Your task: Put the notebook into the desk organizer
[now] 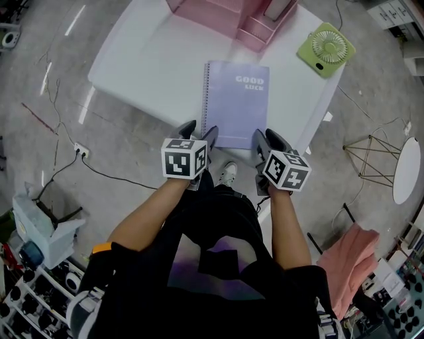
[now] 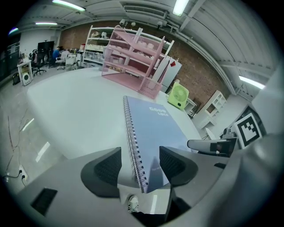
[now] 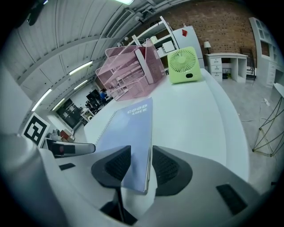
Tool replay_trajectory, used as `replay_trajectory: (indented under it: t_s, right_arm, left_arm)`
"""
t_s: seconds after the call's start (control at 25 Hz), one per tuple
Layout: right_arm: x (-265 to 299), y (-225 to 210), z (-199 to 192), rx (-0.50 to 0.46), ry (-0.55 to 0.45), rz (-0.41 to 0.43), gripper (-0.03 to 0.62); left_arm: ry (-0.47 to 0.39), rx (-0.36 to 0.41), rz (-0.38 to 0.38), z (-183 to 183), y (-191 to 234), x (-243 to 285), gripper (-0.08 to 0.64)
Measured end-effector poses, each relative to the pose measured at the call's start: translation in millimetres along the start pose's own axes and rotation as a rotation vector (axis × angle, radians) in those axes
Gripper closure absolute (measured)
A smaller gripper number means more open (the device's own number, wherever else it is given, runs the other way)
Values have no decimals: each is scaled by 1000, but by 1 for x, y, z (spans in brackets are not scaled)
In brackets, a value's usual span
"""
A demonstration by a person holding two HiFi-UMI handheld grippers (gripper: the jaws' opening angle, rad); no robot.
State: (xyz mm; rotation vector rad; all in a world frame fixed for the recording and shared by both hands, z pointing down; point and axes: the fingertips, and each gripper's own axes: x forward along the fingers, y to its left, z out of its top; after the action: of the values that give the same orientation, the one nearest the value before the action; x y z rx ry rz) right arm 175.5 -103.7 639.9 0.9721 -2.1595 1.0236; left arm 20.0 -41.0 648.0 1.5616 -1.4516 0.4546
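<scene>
Notebook (image 1: 236, 102): flat rectangle, matte lilac cover, wire spiral down left edge. Lies on smooth white counter (image 1: 152, 59), near end at counter's edge by you.

Your left hand-held gripper (image 2: 140, 165): ribbed dark pads spread, spiral-bound corner between them, not pinched.

Your right hand-held gripper (image 3: 141, 165): jaws spread too, straddling notebook's plain right corner, not clamped.

Desk organizer (image 1: 232, 16): pink wire mesh, tiered trays, at counter's far end, apart from notebook. Green fan (image 1: 325, 48), rounded square with round grille, just beside it.

Left claw (image 1: 199, 130) open, right claw (image 1: 267, 136) open, both angled down
</scene>
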Motion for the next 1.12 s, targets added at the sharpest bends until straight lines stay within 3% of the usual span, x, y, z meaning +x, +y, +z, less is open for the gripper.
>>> replay_trajectory:
  t_s: [0.28, 0.6, 0.76, 0.92, 1.12]
  right_arm:
    - [1, -2, -1, 24, 25, -4, 445]
    - [2, -1, -4, 83, 50, 37, 479]
    - [2, -4, -4, 92, 50, 34, 504]
    - [2, -5, -3, 77, 37, 8, 525]
    - [-1, -6, -1, 63, 20, -12, 537]
  left_arm:
    - [15, 9, -4, -3, -7, 2, 299]
    - [16, -129, -64, -1, -15, 5, 299]
    - [22, -141, -73, 3, -13, 5, 304]
    - [17, -154, -9, 2, 0, 2, 458]
    - [-14, -183, -33, 7, -4, -4, 471]
